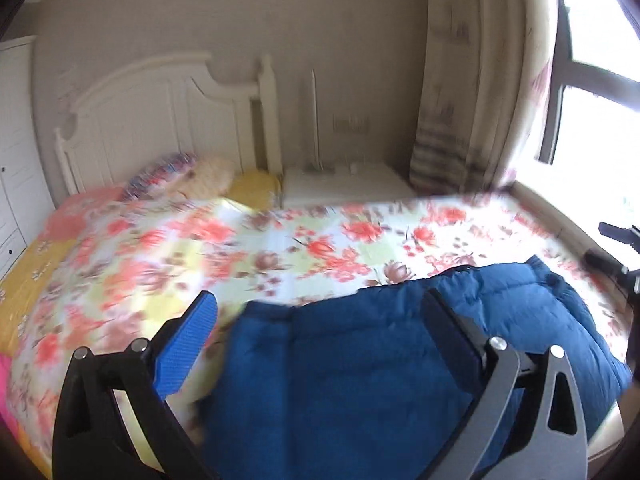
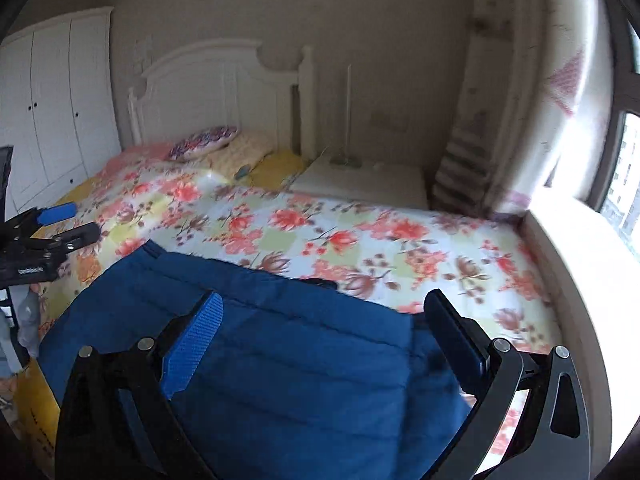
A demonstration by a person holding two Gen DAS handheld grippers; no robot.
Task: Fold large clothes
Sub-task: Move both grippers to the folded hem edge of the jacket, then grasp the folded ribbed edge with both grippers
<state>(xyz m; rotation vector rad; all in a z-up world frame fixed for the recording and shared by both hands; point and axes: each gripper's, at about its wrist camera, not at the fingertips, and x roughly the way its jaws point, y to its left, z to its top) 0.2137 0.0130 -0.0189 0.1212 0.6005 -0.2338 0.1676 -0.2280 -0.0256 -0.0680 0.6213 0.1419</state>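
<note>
Blue ribbed pads lined the left gripper, whose two fingers stood spread wide with nothing between them but air, the blue padded coat lying on the bed below. Its right finger was dark against the coat and hard to separate from it. The right gripper was likewise released, its jaws far apart above the same coat, pressing on nothing. Both views were smeared by motion blur, so the flowers of the quilt ran together and the coat's seams were faint. The near part of the coat was cut off at the bottom edge of each view, and whether it was fully folded could not be told.

Each gripper pointed down at a slant toward the bed. From the right wrist, the left gripper showed at the left edge over the quilt.

Pillows lay by the white headboard, a nightstand stood beside it, then a curtain and bright window. A white wardrobe stood left.
</note>
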